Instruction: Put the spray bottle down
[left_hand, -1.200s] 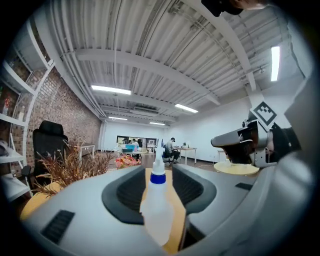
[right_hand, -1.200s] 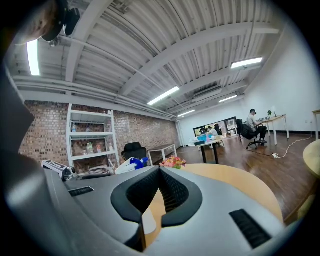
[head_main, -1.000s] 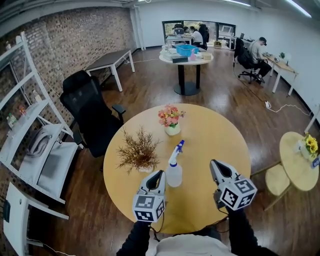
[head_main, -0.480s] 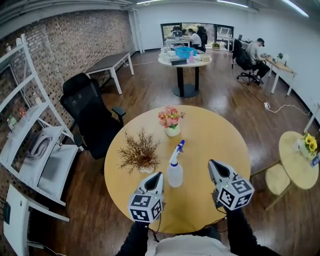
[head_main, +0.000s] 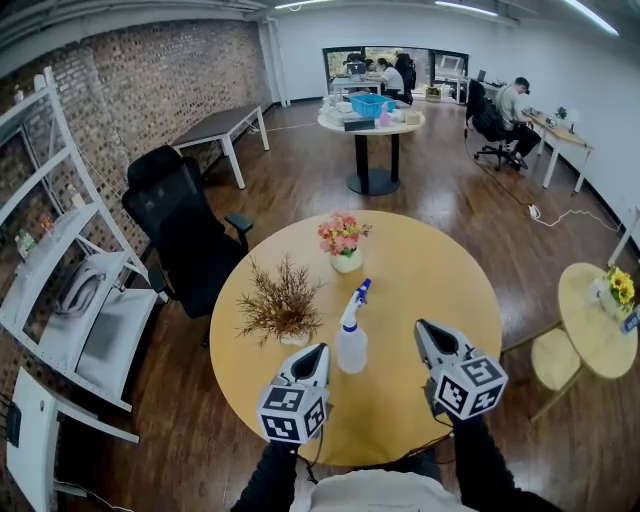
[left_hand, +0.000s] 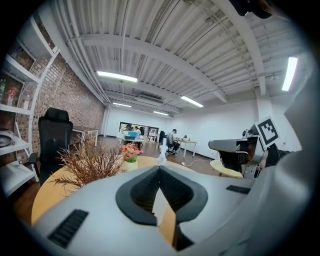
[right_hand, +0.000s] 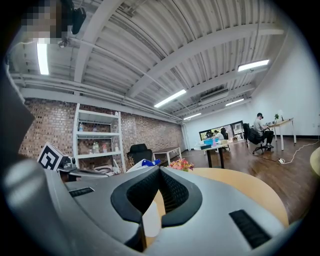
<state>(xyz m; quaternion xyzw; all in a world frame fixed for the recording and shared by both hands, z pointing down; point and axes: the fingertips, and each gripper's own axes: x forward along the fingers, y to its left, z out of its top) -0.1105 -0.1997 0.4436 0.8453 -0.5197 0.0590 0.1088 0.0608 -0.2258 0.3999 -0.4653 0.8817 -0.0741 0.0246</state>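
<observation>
The spray bottle (head_main: 349, 338), clear with a white and blue trigger head, stands upright on the round wooden table (head_main: 420, 260). My left gripper (head_main: 320, 349) is just left of the bottle's base, apart from it and shut on nothing. My right gripper (head_main: 422, 326) hovers to the bottle's right, also shut and empty. In the left gripper view the closed jaws (left_hand: 159, 166) meet below the bottle's white head (left_hand: 161, 152). In the right gripper view the closed jaws (right_hand: 159, 168) sit beside the blue nozzle (right_hand: 148, 162).
A vase of dried brown twigs (head_main: 281, 303) stands left of the bottle, and a pot of pink flowers (head_main: 343, 242) behind it. A black office chair (head_main: 185, 225) and white shelves (head_main: 60, 290) are at the left. A small round table (head_main: 597, 330) is at the right.
</observation>
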